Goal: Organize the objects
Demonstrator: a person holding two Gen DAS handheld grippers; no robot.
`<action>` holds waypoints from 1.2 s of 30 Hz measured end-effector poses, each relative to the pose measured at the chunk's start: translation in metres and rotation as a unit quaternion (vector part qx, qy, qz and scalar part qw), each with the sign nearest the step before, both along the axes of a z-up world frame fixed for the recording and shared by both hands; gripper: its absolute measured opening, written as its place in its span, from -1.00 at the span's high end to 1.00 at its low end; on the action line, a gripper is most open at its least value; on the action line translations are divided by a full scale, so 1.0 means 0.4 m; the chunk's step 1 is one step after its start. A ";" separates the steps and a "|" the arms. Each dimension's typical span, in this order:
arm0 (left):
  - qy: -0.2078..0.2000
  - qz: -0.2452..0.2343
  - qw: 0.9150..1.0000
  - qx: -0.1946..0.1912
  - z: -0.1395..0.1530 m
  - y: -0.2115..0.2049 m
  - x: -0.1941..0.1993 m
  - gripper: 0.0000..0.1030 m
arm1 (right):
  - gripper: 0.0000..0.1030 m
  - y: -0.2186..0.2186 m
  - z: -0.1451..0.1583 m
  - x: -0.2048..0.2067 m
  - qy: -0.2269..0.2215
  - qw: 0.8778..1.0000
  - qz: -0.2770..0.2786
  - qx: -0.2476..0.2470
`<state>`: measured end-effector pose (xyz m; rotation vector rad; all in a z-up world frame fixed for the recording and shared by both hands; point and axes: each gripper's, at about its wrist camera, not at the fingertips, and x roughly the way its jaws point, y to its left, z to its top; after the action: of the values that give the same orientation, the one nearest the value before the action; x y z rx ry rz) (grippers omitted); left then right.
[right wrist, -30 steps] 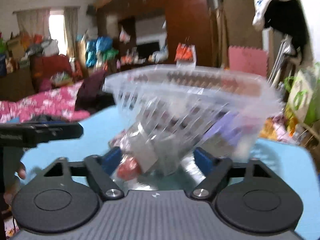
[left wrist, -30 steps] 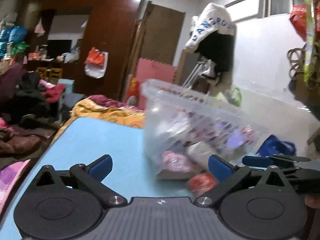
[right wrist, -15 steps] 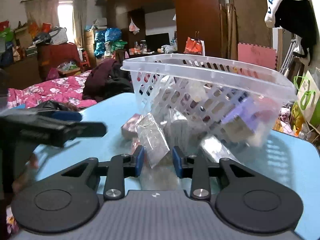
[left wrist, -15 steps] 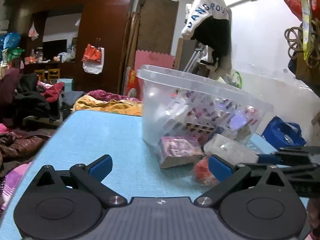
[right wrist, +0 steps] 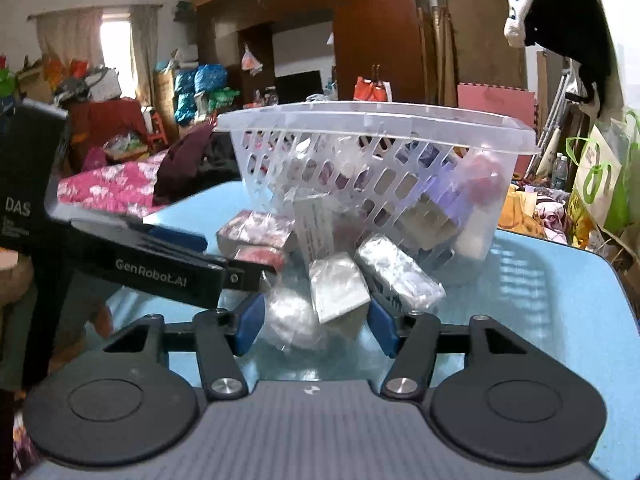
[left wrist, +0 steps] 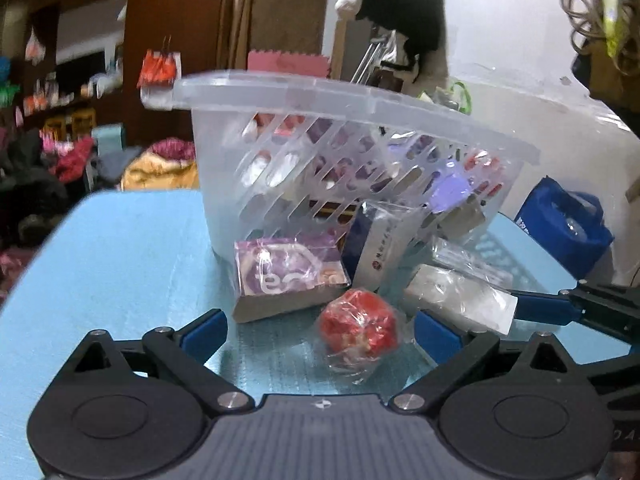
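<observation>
A clear slotted basket (left wrist: 352,120) (right wrist: 376,128) full of wrapped items stands on the blue table (left wrist: 132,264). In front of it lie a purple box (left wrist: 288,276), a red wrapped ball (left wrist: 358,330), a dark blue and white box (left wrist: 376,248) and a white wrapped block (left wrist: 460,300) (right wrist: 338,286). My left gripper (left wrist: 320,332) is open, and the red ball sits between its fingers without touching them. My right gripper (right wrist: 316,324) has its jaws opening; the white block and a clear wrapped lump (right wrist: 288,316) lie between them, not pressed.
The left gripper's body (right wrist: 172,264) crosses the right wrist view from the left, close to the right fingertips. A blue bag (left wrist: 568,224) stands beyond the table's right edge. Heaped clothes (right wrist: 116,188) and a dark wardrobe (right wrist: 360,40) fill the room behind.
The basket, blurred and tilted a second ago, now stands still. My right jaws closed narrow, then spread again. My left gripper came nearer, so the red ball now lies between its fingers.
</observation>
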<state>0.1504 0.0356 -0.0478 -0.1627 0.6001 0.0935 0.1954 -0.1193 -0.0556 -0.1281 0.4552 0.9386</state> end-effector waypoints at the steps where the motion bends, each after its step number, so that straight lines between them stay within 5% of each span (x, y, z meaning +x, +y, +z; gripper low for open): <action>1: 0.008 0.001 1.000 -0.012 -0.004 0.007 0.008 -0.94 | -0.17 0.000 -0.001 0.008 0.012 1.000 0.001 0.005; 9: 0.001 0.011 0.999 -0.034 -0.005 0.021 -0.001 -0.83 | 0.10 -0.041 -0.026 -0.002 0.023 0.999 -0.002 0.030; 13: -0.008 0.012 0.999 -0.044 -0.006 0.025 -0.011 -0.83 | 0.38 -0.081 -0.031 -0.009 0.036 0.998 -0.006 0.056; 25: 0.017 0.000 1.000 0.005 -0.004 -0.016 0.013 -0.86 | 0.27 -0.019 -0.018 0.013 0.026 1.000 -0.004 0.014; 30: 0.023 0.001 1.000 0.021 0.000 -0.029 0.014 -0.82 | 0.39 -0.018 -0.019 0.021 0.032 0.999 -0.009 0.019; 33: 0.016 -0.003 1.000 0.018 0.002 -0.029 0.005 -0.62 | 0.41 -0.032 -0.026 0.022 0.037 0.999 -0.008 0.023; 36: 0.000 -0.011 1.000 -0.005 0.003 -0.017 -0.008 -0.04 | 0.42 -0.051 -0.022 0.012 0.035 0.999 -0.009 0.034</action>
<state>0.1473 0.0289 -0.0464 -0.1651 0.6032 0.0691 0.2002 -0.1397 -0.0642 -0.0297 0.4874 0.9410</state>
